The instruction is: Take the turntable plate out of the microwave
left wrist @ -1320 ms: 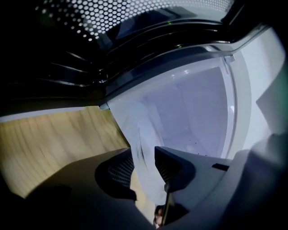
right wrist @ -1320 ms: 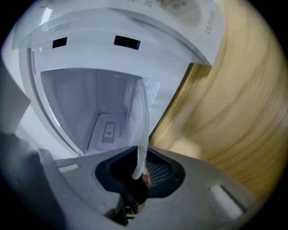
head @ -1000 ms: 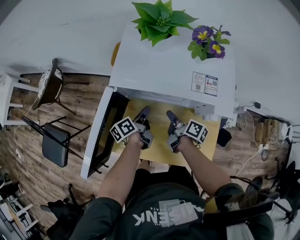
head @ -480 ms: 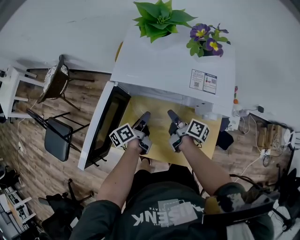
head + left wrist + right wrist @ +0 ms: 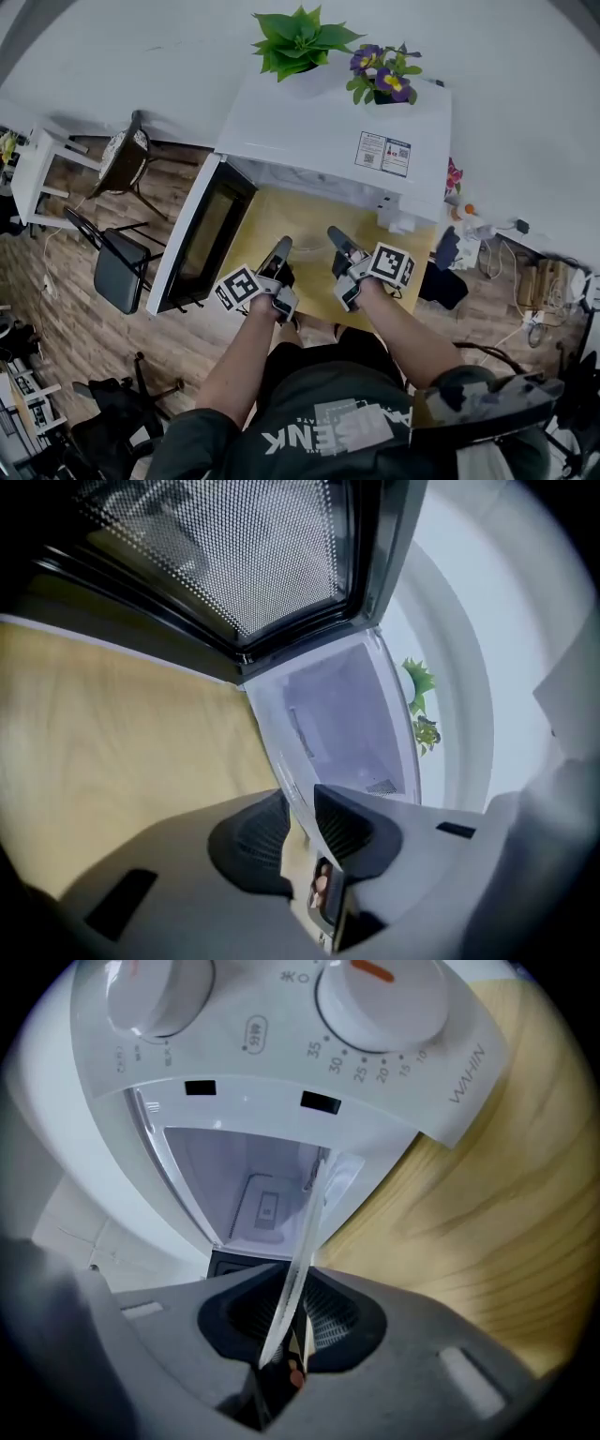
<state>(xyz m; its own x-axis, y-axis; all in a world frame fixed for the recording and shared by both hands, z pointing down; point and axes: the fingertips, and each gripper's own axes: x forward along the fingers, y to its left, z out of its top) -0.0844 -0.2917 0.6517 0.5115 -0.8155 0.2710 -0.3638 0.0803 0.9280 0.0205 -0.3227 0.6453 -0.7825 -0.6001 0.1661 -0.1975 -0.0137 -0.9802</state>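
microwave (image 5: 328,131): open | turntable plate (image 5: 305,1232): outside, in left claw (image 5: 300,822), right claw (image 5: 292,1314)

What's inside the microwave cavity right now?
Through the open front, the microwave shows pale bare walls and a small panel on one wall. Its floor is hidden behind the right gripper, which clamps the glass turntable plate edge-on.

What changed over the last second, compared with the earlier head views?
The left gripper and right gripper drew back from the microwave toward the person, each shut on the glass turntable plate. Unchanged: door open, plants on top.
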